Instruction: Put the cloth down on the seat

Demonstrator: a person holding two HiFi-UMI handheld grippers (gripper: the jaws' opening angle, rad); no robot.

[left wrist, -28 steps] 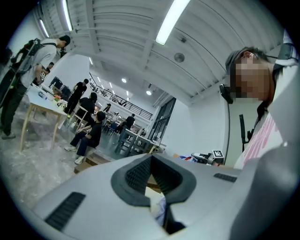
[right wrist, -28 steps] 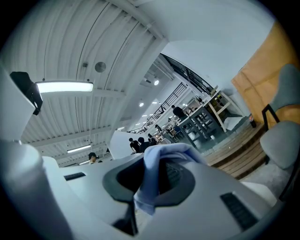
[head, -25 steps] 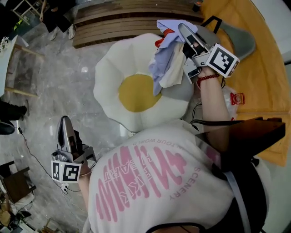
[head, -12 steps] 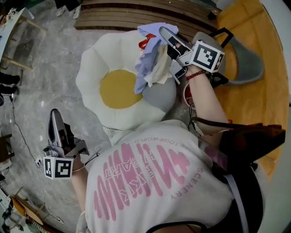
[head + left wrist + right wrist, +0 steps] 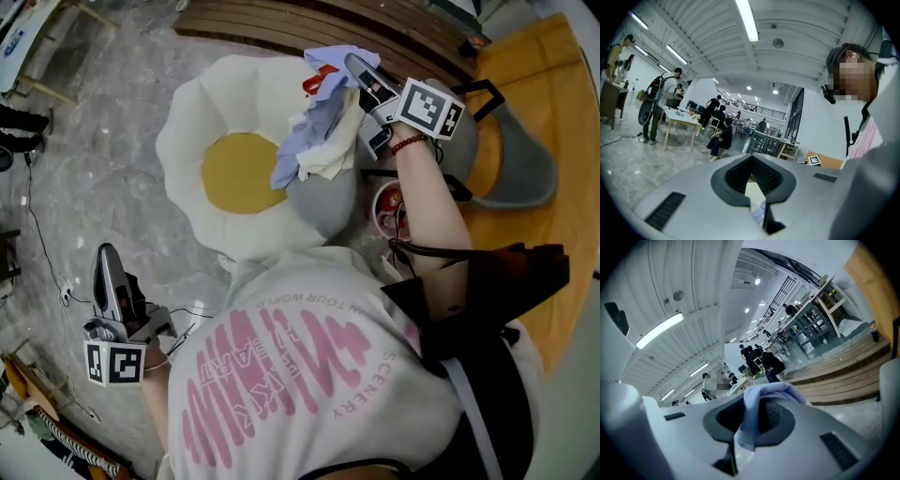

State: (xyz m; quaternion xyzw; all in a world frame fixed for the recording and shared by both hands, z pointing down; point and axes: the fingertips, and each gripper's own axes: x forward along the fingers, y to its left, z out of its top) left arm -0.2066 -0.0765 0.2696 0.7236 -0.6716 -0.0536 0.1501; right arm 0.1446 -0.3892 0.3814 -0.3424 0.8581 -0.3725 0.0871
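Clamped on the bundled cloth (image 5: 316, 131), the right gripper (image 5: 356, 66) has sunk toward the egg-shaped seat (image 5: 211, 103), the cloth draping over its right edge. The left gripper (image 5: 106, 260), jaws together and empty, hangs well clear of the seat.

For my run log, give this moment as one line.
right gripper: shut on cloth | cloth: held over seat | left gripper: shut, empty

Bunched lilac-and-cream cloth (image 5: 314, 141) with a red patch, hanging over the edge of white, yellow-centred fried-egg seat (image 5: 206, 112)
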